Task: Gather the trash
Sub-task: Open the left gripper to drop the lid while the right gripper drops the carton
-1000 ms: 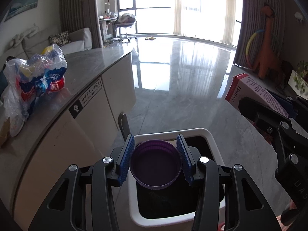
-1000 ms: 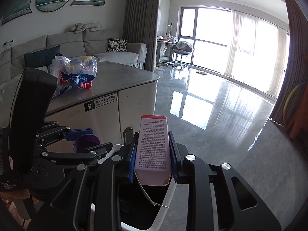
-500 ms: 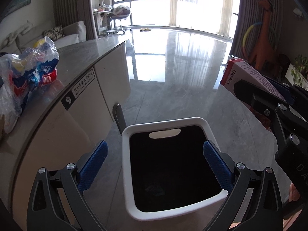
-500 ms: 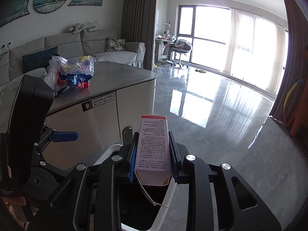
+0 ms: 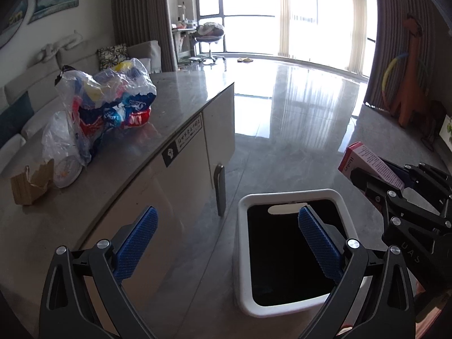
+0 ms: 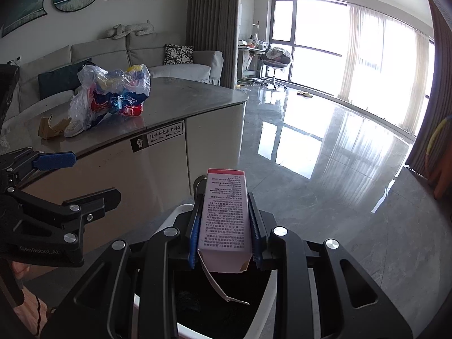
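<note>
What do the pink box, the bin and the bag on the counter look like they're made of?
Pink box: thin printed cardboard, matte; its torn bottom flap bends and hangs. Bin: likely moulded plastic, smooth white rim with rounded corners, dark inside. Bag: thin clear plastic film, crinkled and glossy, with colourful wrappers showing through.

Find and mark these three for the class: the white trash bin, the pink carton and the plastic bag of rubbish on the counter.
white trash bin [image 5: 348, 206], left wrist view, on its right rim.
pink carton [image 6: 225, 214], right wrist view, on its printed face.
plastic bag [image 5: 110, 104], left wrist view, on its crumpled middle.
</note>
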A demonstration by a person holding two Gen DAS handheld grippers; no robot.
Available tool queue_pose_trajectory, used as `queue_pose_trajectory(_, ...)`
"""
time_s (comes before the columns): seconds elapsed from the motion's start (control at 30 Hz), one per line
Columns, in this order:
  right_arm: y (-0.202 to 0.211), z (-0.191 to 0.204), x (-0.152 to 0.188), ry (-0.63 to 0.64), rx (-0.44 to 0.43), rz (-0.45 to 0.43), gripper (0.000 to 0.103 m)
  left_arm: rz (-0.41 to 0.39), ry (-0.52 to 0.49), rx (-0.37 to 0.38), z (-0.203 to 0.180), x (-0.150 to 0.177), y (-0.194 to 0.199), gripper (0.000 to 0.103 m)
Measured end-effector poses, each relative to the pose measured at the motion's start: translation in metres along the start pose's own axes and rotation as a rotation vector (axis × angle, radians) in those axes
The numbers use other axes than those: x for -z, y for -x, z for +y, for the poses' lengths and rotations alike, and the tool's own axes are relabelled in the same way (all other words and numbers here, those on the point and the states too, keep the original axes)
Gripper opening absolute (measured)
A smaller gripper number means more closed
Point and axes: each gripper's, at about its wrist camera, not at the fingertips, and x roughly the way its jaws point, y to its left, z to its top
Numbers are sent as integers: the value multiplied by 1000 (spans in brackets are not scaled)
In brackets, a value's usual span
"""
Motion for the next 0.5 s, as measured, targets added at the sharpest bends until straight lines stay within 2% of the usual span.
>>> queue_pose_trajectory(0.4, -44, 18, 21, 15, -4, 155, 30, -36, 52, -38, 41, 1, 26, 99)
queue_pose_trajectory(0.43, -45, 18, 22, 14, -9, 165, 33, -39, 56, -39, 43, 1, 27, 99)
queue_pose_trajectory(0.47, -47, 18, 24, 9, -25, 181, 41, -40, 56, -39, 46, 1, 28, 99)
queue_pose_trajectory(0.5, -46, 18, 25, 2, -22, 174, 61, -42, 56, -44, 48, 1, 30, 99)
